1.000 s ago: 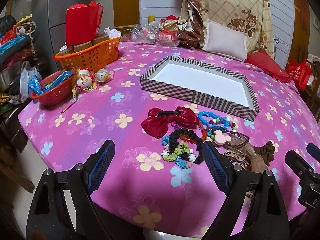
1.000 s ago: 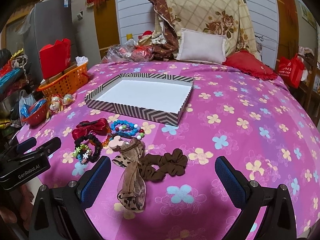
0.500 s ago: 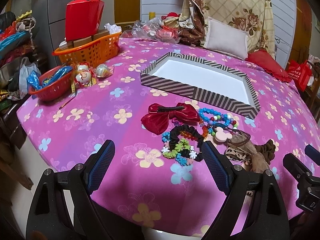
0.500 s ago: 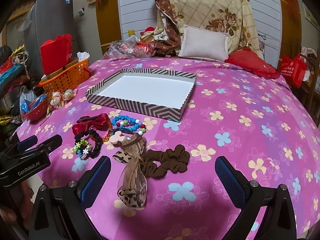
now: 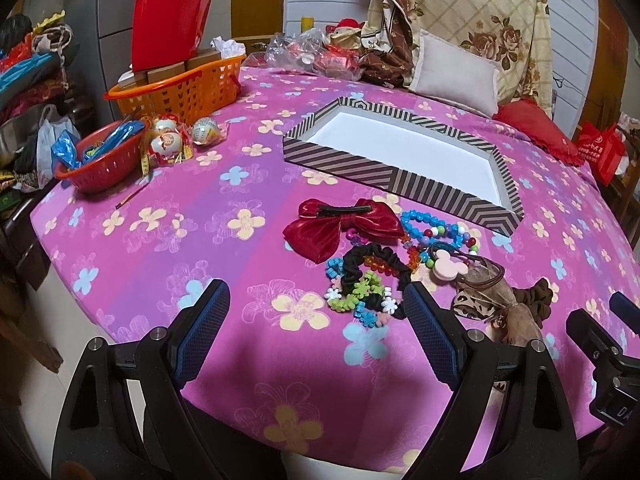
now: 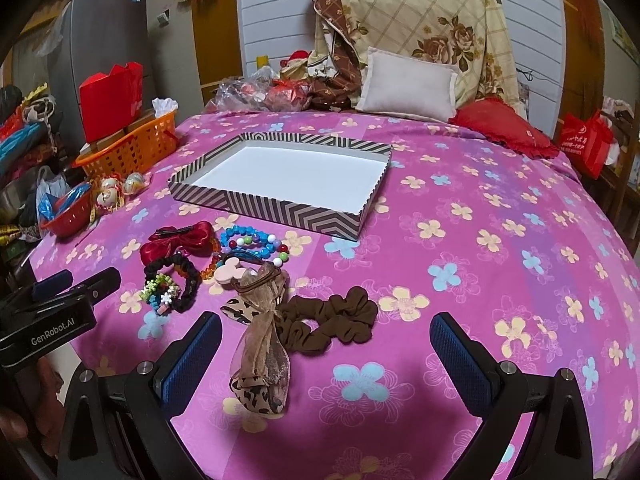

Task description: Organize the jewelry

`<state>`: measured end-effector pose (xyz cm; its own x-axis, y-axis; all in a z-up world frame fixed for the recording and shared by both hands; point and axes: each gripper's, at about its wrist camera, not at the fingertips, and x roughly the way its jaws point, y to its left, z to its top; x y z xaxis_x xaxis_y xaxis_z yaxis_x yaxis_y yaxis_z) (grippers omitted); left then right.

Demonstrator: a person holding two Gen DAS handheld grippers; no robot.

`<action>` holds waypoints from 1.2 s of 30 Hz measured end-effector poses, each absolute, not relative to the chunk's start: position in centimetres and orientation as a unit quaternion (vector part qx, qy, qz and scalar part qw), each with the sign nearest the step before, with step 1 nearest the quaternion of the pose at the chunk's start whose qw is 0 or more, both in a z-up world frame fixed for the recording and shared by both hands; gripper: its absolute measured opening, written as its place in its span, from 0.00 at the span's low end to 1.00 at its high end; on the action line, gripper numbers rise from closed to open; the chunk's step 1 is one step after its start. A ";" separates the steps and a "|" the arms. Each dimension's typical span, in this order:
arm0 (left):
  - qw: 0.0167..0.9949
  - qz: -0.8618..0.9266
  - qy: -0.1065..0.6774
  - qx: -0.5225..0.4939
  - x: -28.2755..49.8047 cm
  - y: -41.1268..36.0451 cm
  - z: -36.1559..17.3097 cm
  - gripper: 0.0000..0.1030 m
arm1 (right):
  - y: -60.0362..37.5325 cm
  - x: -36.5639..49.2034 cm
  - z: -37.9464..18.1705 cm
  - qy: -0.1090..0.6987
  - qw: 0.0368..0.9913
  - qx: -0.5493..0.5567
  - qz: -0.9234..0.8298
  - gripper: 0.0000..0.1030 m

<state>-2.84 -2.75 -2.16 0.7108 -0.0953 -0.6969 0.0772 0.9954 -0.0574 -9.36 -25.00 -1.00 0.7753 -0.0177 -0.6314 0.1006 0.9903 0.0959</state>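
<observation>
A striped box lid (image 5: 448,190) (image 6: 280,206) with a bare white inside lies on the pink flowered cloth. In front of it is a cluster: a red bow clip (image 5: 340,224) (image 6: 176,242), blue bead bracelets (image 5: 436,230) (image 6: 252,242), a black scrunchie (image 5: 372,276) (image 6: 176,280), a pink mouse-shaped hair tie (image 5: 448,266) (image 6: 228,270), a leopard-print sheer bow (image 6: 260,352) (image 5: 480,300) and a brown scrunchie (image 6: 328,320). My left gripper (image 5: 316,336) hangs open just short of the black scrunchie. My right gripper (image 6: 326,364) is open around the sheer bow and brown scrunchie, above them.
An orange basket (image 5: 180,92) with a red bag, a red bowl (image 5: 96,160) and round wrapped ornaments (image 5: 172,140) crowd the left side. Cushions (image 6: 408,84) and plastic-wrapped items line the far edge. The table's rounded front edge drops off below both grippers.
Both views have crept slightly forward and lower toward the cluster of accessories. Nothing on the cloth has moved, and both grippers stay open.
</observation>
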 end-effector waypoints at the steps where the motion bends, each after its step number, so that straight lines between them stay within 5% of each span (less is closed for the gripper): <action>1: 0.924 -0.047 0.379 -0.014 -2.7 -2.7 -2.2 0.86 | -24.9 -9.3 -1.0 0.334 0.940 0.061 -0.032 1.00; 28: 0.912 -0.099 0.399 -0.018 3.0 1.1 -1.4 0.86 | -28.2 -9.2 -0.8 0.371 0.927 0.050 -0.030 1.00; 36: 0.895 -0.165 0.413 0.027 7.2 0.5 -2.3 0.86 | -28.1 -9.0 -3.1 0.411 0.908 0.075 0.011 0.90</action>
